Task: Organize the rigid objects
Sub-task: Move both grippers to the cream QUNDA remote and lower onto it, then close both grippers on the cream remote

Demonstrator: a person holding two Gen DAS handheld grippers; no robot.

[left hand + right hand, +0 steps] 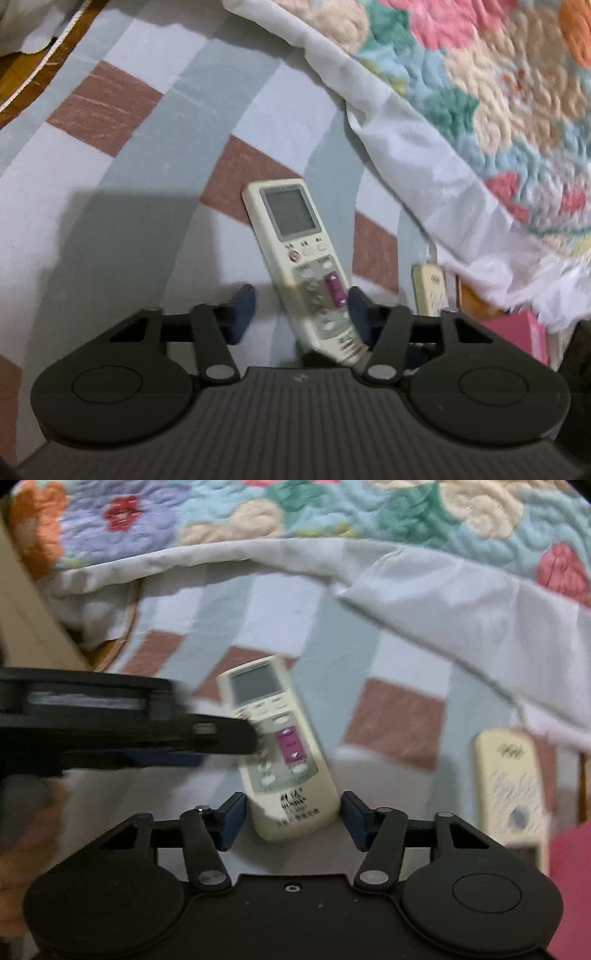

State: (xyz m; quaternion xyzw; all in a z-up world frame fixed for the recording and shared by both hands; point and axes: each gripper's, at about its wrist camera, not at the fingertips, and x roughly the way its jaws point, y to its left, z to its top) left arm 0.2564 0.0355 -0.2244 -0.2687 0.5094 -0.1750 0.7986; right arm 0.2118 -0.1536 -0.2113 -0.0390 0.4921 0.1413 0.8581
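Remote control, cream with a grey screen and a purple rocker, lies on the checked bedsheet, its screen end far from me and its near end tipped up between the fingers of my left gripper. In this left-wrist view the right pad sits against the remote's edge, while the left pad stands clear of it, so I judge the grip not yet made; I want both pads square on the long sides before lifting. A second remote peeks out at the right, half cut off by the gripper body, beside a pink object I cannot identify. A floral quilt lies far right.

From the right wrist, the same remote has its near end between the pads of my right gripper, gaps visible on both sides: open, not gripping. The left gripper crosses in blurred from the left, hiding the remote's left-hand buttons. The second remote lies right, smeared.
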